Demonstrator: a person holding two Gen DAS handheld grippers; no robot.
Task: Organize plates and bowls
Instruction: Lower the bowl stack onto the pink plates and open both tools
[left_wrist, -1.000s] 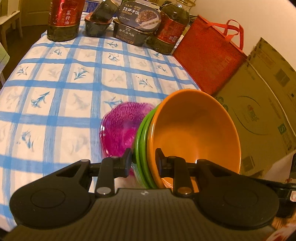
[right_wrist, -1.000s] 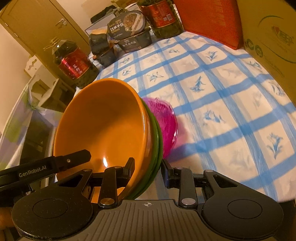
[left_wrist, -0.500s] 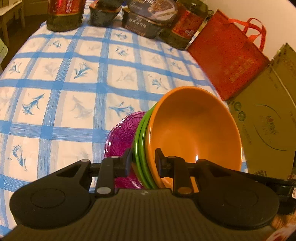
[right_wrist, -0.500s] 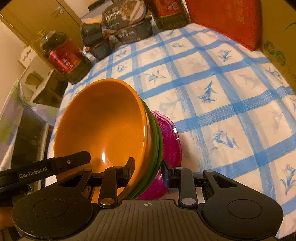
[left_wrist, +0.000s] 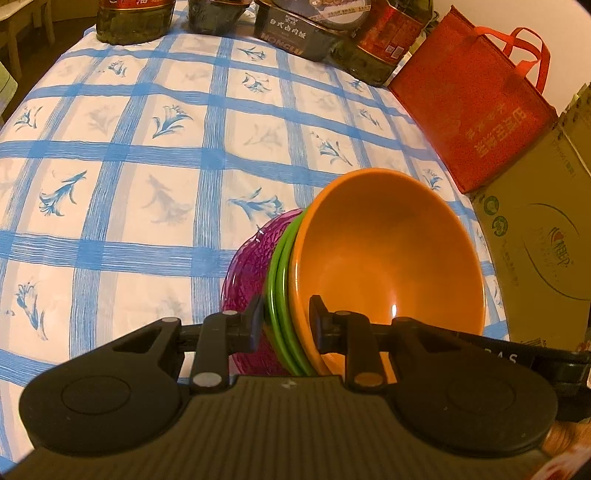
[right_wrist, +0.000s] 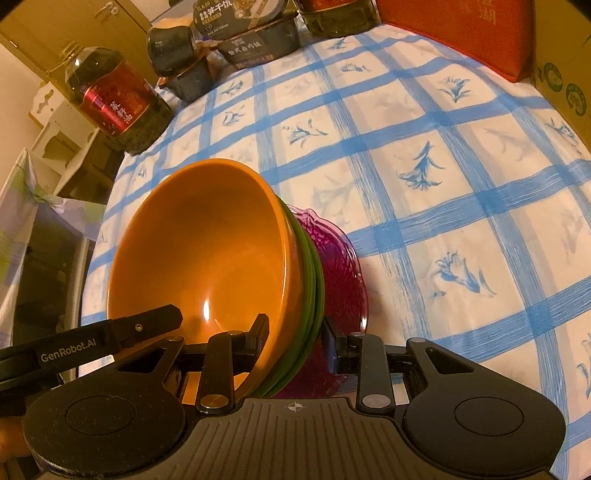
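An orange bowl (left_wrist: 384, 251) is nested in two green bowls (left_wrist: 277, 277). My left gripper (left_wrist: 284, 317) is shut on their rim on one side, one finger inside the orange bowl. My right gripper (right_wrist: 295, 332) is shut on the opposite rim of the same orange bowl (right_wrist: 207, 251) and green bowls (right_wrist: 314, 280). The stack hangs tilted just over a purple glass plate (left_wrist: 247, 269) on the blue-checked tablecloth (left_wrist: 147, 184). The plate (right_wrist: 340, 266) shows under the stack in the right wrist view; I cannot tell whether they touch.
Oil bottles (right_wrist: 110, 99) and boxed food packs (right_wrist: 255, 40) stand along the far edge. A red bag (left_wrist: 476, 92) and a cardboard box (left_wrist: 543, 251) stand at the right side. The table's left edge (right_wrist: 99, 221) drops to furniture below.
Both grippers have carried the bowl stack forward and down over the purple plate, which now sits much closer under the stack.
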